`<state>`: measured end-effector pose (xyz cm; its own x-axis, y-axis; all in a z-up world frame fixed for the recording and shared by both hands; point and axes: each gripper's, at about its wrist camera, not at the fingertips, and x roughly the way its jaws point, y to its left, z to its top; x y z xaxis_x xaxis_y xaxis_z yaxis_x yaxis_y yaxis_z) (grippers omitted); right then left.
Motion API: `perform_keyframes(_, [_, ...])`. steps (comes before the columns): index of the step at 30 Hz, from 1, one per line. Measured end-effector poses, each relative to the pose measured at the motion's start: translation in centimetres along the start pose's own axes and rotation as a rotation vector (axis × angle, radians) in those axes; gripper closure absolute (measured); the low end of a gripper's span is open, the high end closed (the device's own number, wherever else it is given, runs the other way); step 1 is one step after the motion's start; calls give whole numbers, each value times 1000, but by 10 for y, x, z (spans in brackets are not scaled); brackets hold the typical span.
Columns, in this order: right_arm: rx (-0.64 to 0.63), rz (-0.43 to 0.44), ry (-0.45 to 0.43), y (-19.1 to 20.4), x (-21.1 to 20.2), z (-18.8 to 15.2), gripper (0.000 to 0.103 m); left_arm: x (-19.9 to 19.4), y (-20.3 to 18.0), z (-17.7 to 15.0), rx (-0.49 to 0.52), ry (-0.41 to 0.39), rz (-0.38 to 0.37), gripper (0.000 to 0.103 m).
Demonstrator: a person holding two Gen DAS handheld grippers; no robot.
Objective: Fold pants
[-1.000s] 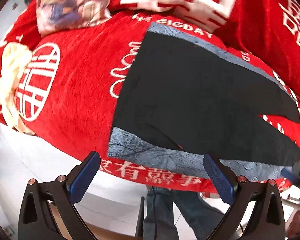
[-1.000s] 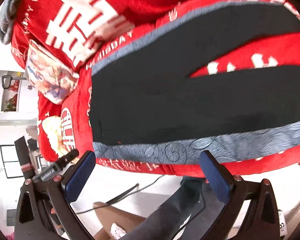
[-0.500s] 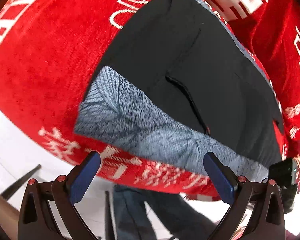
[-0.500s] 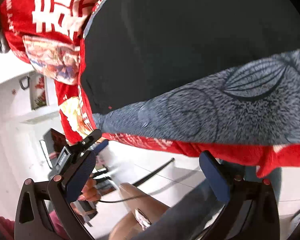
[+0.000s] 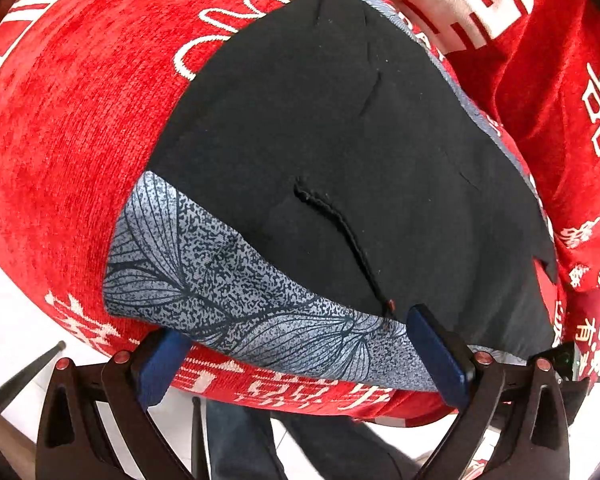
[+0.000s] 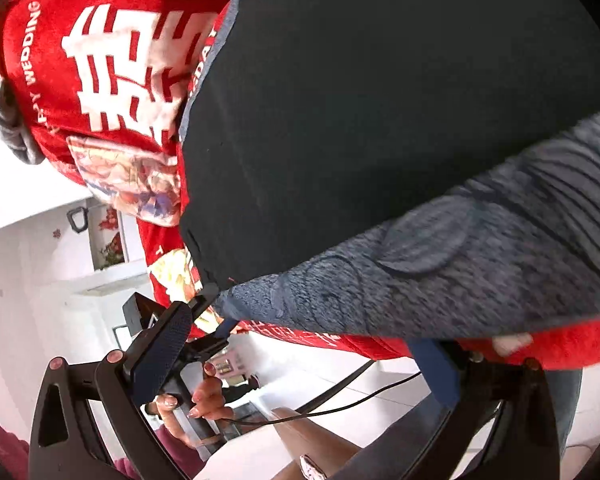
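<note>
Black pants (image 5: 340,128) w/ grey leaf-print side band (image 5: 236,292) lie flat on the red blanket (image 5: 60,140), near edge. Your left gripper (image 5: 300,350) straddles the band, jaws wide but closing, nothing pinched yet. Right gripper (image 6: 300,354) spread at same band. Seat both pads over the band's edge before lifting; keep grips level.

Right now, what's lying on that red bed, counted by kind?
Black pants with grey patterned side stripes: 1
Red bedspread with white lettering: 1
Printed cushion: 1
Total: 3
</note>
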<state>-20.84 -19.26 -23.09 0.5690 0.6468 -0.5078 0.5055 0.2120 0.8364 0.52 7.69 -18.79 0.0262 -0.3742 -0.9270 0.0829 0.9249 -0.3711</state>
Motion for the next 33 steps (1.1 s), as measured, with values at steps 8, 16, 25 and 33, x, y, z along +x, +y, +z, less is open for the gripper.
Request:
perform_keyframes(8, [169, -54, -35, -13, -11, 16, 92, -10, -4, 13, -117, -10, 11, 70])
perform_keyframes(16, [-204, -105, 58, 89, -47, 63, 92, -81, -56, 50, -95, -158, -51, 70])
perform_keyframes(25, [-377, -132, 71, 173, -26, 214, 91, -51, -128, 188, 89, -357, 128, 54])
perform_keyframes(33, [-310, -314, 66, 137, 57, 303, 76, -11, -114, 220, 52, -344, 321, 8])
